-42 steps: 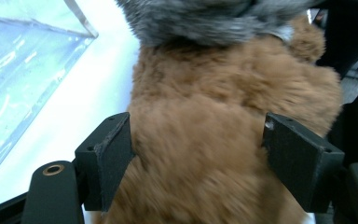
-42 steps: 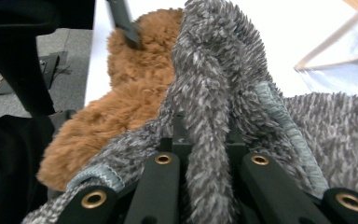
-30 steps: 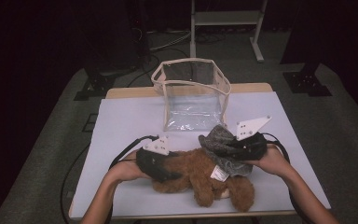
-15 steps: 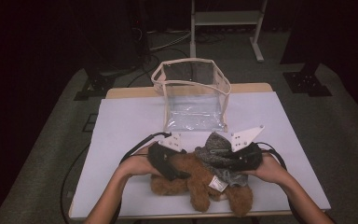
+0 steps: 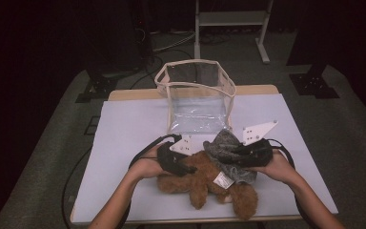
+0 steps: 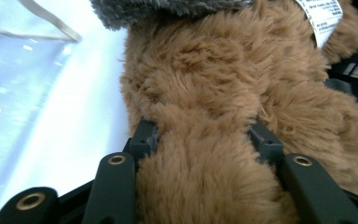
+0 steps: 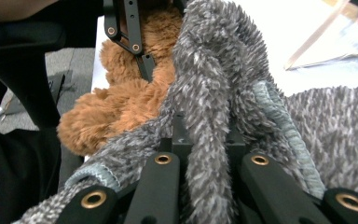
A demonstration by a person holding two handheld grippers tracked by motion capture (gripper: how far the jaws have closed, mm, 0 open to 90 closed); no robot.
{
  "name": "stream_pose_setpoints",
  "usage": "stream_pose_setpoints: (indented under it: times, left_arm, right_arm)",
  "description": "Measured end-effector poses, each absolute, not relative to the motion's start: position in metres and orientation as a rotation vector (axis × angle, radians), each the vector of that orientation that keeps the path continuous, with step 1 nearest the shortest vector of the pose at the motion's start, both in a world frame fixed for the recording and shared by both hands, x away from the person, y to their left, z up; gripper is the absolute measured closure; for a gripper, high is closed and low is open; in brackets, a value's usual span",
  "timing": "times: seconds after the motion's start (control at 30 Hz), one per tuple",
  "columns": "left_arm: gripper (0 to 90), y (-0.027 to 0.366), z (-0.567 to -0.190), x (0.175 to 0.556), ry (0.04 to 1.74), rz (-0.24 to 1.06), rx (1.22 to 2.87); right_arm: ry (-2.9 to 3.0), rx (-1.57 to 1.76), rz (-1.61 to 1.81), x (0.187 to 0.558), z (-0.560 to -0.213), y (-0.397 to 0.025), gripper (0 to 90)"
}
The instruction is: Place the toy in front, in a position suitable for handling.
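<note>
A brown teddy bear point(image 5: 205, 183) lies near the table's front edge, with a grey fuzzy cloth point(image 5: 226, 148) over its far right part. My left gripper point(image 5: 185, 168) comes in from the left and is shut on a thick fold of the teddy bear's point(image 6: 223, 93) fur, its jaws point(image 6: 205, 135) sunk into the pile. A white label point(image 6: 324, 16) hangs from the bear. My right gripper point(image 5: 238, 151) is shut on a ridge of the grey cloth point(image 7: 214, 70), pinched between its jaws point(image 7: 205, 135). The bear point(image 7: 116, 107) shows behind the cloth.
A clear plastic bag point(image 5: 198, 95) with cream edging stands open at the back middle of the white table point(image 5: 124, 138), just beyond the bear. Black cables point(image 5: 145, 150) trail from both grippers. A metal stand point(image 5: 228, 19) is on the floor behind the table.
My left gripper has slid right, further onto the bear, and both hands have drawn closer together. The grey cloth has bunched up slightly at the right gripper.
</note>
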State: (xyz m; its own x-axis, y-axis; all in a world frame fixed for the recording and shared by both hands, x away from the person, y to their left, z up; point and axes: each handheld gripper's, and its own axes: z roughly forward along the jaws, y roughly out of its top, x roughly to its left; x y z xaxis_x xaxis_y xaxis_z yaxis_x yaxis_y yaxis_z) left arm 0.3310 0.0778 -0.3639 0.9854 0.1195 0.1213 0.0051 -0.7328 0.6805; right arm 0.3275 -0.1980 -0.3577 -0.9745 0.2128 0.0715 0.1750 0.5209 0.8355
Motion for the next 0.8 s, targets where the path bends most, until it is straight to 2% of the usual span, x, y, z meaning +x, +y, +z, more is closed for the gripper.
stream_pose_setpoints:
  times: [0.33, 0.5, 0.57, 0.67, 0.8]
  left_arm:
    - [55.8, 0.085, -0.336, 0.339, 0.023, 0.428, 2.314]
    - [46.5, 0.089, -0.360, 0.339, 0.069, 0.292, 2.318]
    - [38.5, 0.095, -0.365, 0.338, 0.103, 0.215, 2.300]
    - [30.8, 0.106, -0.363, 0.336, 0.165, 0.193, 2.236]
    - [37.9, 0.107, -0.371, 0.329, 0.132, 0.160, 2.273]
  right_arm:
    - [2.643, 0.319, 1.444, 0.341, -0.324, -0.195, 80.4]
    - [2.671, 0.281, 1.368, 0.334, -0.333, -0.187, 80.6]
    - [2.699, 0.274, 1.372, 0.330, -0.344, -0.183, 80.8]
    - [2.726, 0.225, 1.388, 0.319, -0.355, -0.175, 81.0]
    - [2.748, 0.139, 1.361, 0.309, -0.348, -0.167, 80.9]
